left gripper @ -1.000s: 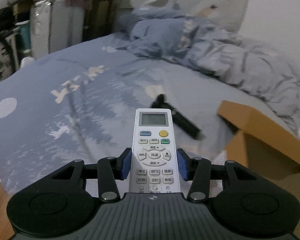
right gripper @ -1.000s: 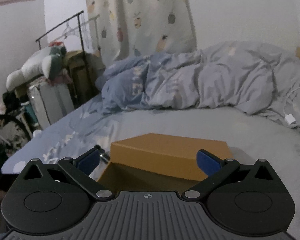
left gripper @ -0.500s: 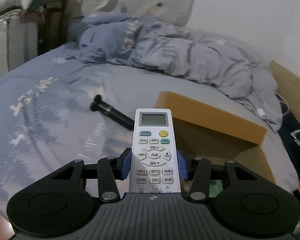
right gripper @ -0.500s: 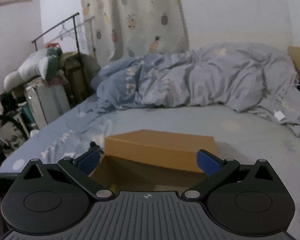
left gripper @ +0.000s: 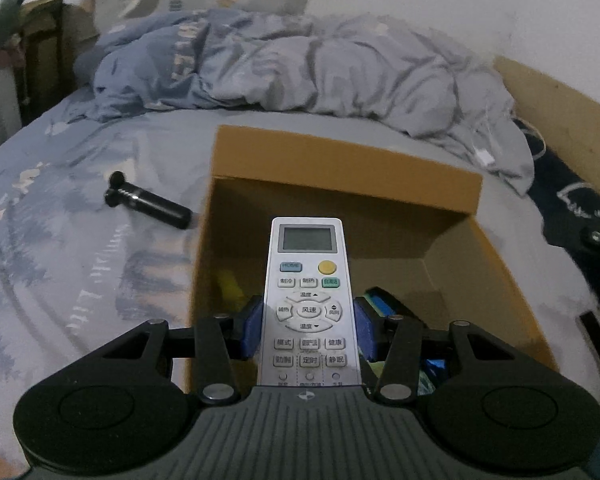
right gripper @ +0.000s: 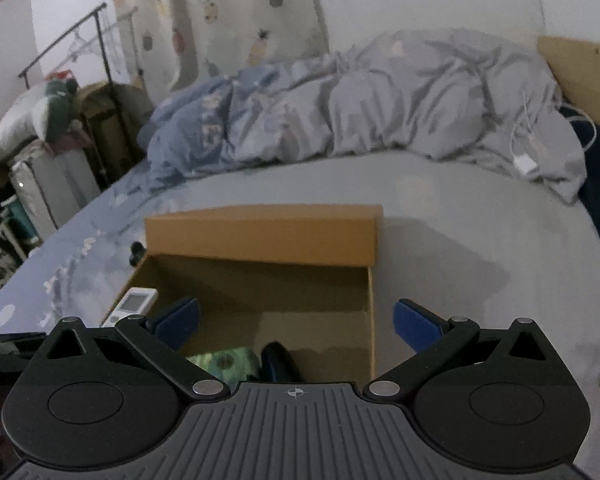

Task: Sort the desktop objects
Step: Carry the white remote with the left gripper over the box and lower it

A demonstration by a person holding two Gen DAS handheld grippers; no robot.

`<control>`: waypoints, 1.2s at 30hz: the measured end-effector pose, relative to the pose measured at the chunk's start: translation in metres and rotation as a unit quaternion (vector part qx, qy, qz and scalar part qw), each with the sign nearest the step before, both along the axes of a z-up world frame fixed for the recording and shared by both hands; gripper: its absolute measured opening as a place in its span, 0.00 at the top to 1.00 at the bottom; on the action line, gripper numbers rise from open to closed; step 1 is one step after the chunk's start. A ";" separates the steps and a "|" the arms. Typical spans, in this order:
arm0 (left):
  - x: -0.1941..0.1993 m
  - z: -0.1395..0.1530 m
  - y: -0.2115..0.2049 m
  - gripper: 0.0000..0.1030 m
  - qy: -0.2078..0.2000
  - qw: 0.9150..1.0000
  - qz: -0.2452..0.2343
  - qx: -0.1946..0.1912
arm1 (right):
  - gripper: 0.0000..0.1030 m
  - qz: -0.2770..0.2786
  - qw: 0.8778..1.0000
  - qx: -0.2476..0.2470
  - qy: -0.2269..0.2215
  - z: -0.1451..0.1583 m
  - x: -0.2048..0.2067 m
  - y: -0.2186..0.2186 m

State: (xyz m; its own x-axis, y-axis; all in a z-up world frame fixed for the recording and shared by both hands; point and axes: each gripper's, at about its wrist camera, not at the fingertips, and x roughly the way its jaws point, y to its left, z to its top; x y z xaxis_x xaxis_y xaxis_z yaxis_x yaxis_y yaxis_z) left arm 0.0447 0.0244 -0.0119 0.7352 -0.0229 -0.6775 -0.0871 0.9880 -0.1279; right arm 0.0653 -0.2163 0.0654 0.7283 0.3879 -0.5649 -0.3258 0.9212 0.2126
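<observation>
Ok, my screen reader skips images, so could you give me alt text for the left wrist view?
The left gripper clamps a white air-conditioner remote, buttons up, above an open cardboard box on a bed. Colourful items lie blurred in the box bottom, a black cylindrical object lies on the sheet left of the box, and a crumpled grey duvet is piled behind.

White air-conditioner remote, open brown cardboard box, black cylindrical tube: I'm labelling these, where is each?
White air-conditioner remote (left gripper: 309, 300), left wrist view, keypad.
Open brown cardboard box (left gripper: 340, 160), left wrist view, far flap.
Black cylindrical tube (left gripper: 152, 204), left wrist view, barrel.

A rumpled grey-blue duvet (right gripper: 360, 100) lies heaped below a fruit-print curtain (right gripper: 220, 12)
</observation>
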 end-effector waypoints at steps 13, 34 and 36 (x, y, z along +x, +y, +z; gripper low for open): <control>0.016 -0.034 -0.048 0.54 0.044 0.997 -0.050 0.042 | 0.00 -0.004 0.999 -0.014 0.041 -0.029 0.012 0.001; 0.013 -0.047 -0.060 0.54 0.074 0.993 -0.047 0.078 | 0.00 0.008 0.998 -0.033 0.056 -0.037 0.017 0.004; 0.013 -0.046 -0.060 0.54 0.071 0.993 -0.048 0.079 | 0.00 0.009 0.998 -0.033 0.056 -0.037 0.017 0.004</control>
State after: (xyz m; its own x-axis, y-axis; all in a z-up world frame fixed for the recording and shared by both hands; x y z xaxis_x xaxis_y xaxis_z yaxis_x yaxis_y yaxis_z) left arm 0.0577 -0.0354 -0.0582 0.6309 0.0264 -0.7754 0.0032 0.9993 0.0367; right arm 0.0825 -0.2121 0.0286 0.6528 0.3592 -0.6670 -0.3196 0.9288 0.1874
